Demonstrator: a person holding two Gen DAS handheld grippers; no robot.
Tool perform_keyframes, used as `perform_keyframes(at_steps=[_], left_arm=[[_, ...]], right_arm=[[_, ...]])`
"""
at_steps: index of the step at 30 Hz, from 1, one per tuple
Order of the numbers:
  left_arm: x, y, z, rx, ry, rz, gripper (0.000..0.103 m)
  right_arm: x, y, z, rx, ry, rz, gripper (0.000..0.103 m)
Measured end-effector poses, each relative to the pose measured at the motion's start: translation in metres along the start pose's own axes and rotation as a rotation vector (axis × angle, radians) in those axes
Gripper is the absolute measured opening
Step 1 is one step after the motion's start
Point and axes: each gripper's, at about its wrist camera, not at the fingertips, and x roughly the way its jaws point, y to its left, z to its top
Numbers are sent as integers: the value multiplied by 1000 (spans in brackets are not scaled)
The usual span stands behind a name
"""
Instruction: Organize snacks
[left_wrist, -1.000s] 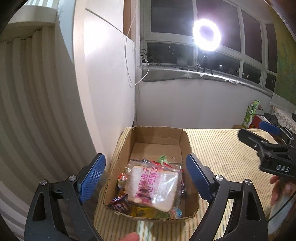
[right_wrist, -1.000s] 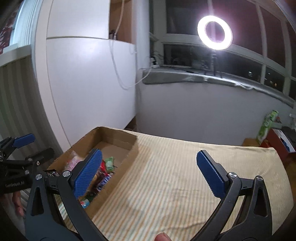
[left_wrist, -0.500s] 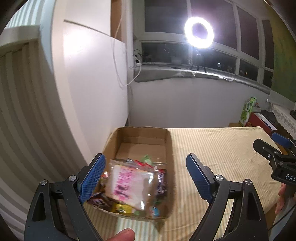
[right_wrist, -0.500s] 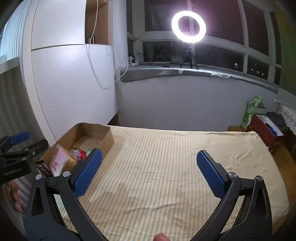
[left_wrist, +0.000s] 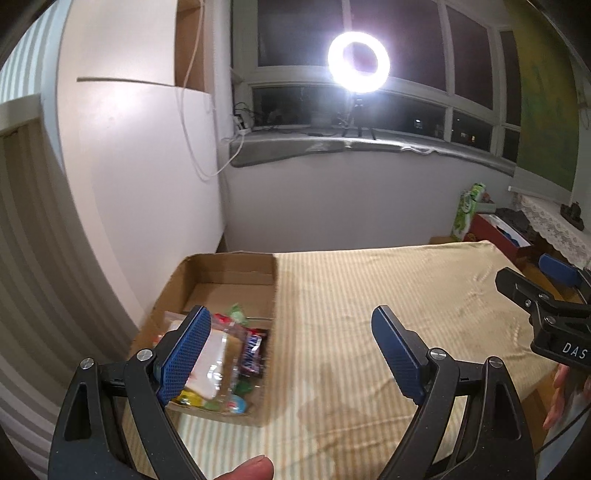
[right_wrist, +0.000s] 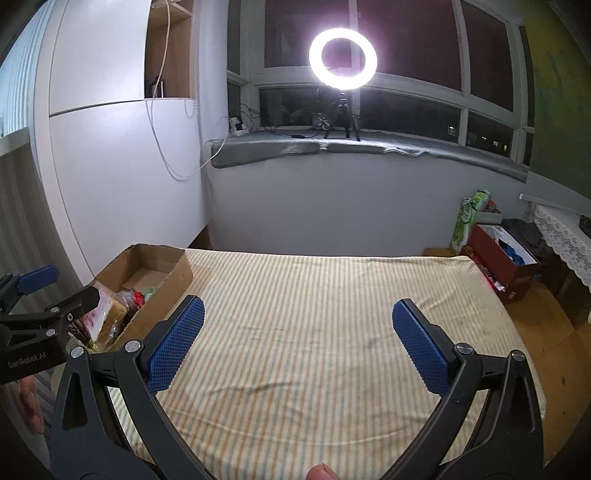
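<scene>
While the snacks (left_wrist: 221, 354) lie heaped in the near end of the box (left_wrist: 225, 275), low and left of centre in my left view, both my pairs of jaws stand spread with nothing between them. A clear bag with a pale slice inside lies on top of the heap, a dark candy bar (left_wrist: 253, 350) just right of it, and bright wrappers poke out around them. My left gripper's (left_wrist: 291, 354) near pad overlaps the heap in the picture, but I cannot tell how far above it that pad sits.

In my right view the box (right_wrist: 159, 273) sits at the middle left, on the left edge of the striped bed (right_wrist: 314, 314), and my right gripper (right_wrist: 297, 343) frames bare cloth at the lower centre. My left gripper shows there as a black shape at the far left edge, in front of the box.

Behind the bed a ring light (right_wrist: 343, 59) glares from the sill, upper centre. A red box (right_wrist: 502, 258) sits on the floor at the right edge, and a green pack (right_wrist: 467, 218) stands upright beside it.
</scene>
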Motion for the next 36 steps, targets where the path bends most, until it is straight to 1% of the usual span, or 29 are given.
perform_keyframes(at_steps=[5,10,15,24,36], left_arm=[[-8,-15,-2,10,-4,-14,89],[-16,-21,-4,10,-5,-31,89],[-22,-24,-7,6,-7,-25,89],[-26,-13,-6,-24,-16,-16,89],[-28,-17,-5,-24,-25,-10,89]], right_arm=[[-11,-8,0,6,11,-10,103],[-17,-5,-2,-9,20,-13,103],[-19,-2,-3,-15,26,-19,103],[-22,2,-3,-26,26,-37,103],[-24,-1,-4,-17,25,-47,103]])
